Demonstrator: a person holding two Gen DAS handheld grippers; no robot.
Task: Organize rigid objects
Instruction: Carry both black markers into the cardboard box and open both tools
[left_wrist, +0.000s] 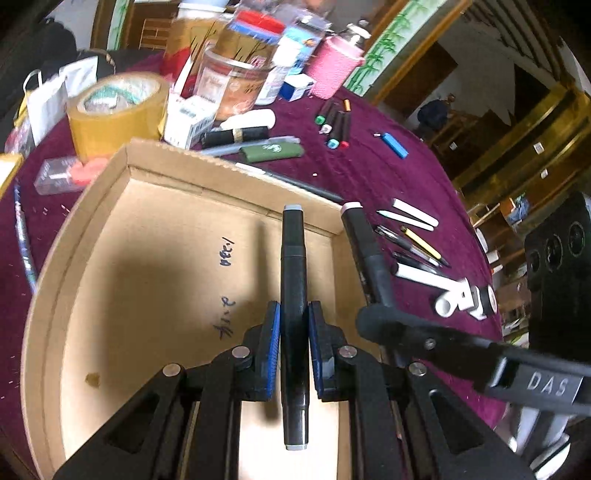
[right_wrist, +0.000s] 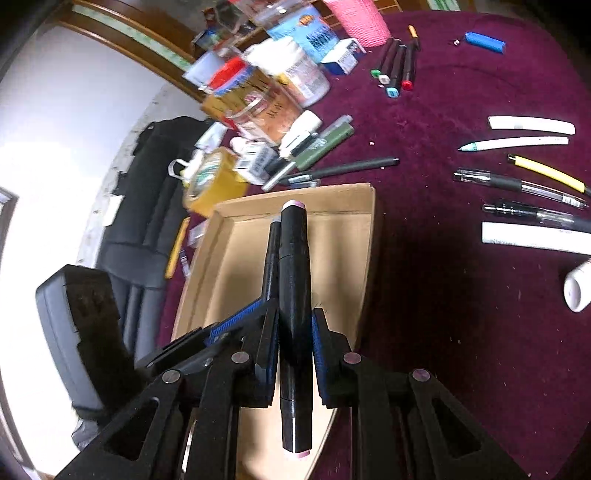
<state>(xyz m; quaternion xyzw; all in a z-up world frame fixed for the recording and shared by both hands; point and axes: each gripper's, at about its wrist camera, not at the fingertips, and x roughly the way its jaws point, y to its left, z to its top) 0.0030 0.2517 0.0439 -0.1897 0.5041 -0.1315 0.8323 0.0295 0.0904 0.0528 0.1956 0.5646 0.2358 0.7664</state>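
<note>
Black plastic and stiff, the grey-capped marker (left_wrist: 293, 295) sits clamped between the pads of the left gripper (left_wrist: 293, 325), held near its middle above the cardboard box (left_wrist: 147, 229). The right gripper (right_wrist: 295, 332) is likewise closed around a pink-capped marker (right_wrist: 293, 288) at mid-barrel, over the same box's right-hand side. Both markers look light and rigid, with smooth barrels that could slip or pivot; a grip at the middle, as now, seems the best balanced. Inside, the box appears bare. Beyond it, on the maroon tablecloth (right_wrist: 443, 295), lie four more markers (right_wrist: 395, 66), assorted pens (right_wrist: 517, 184), a blue lighter (right_wrist: 485, 41) and a roll of brown tape (left_wrist: 118, 110).
</note>
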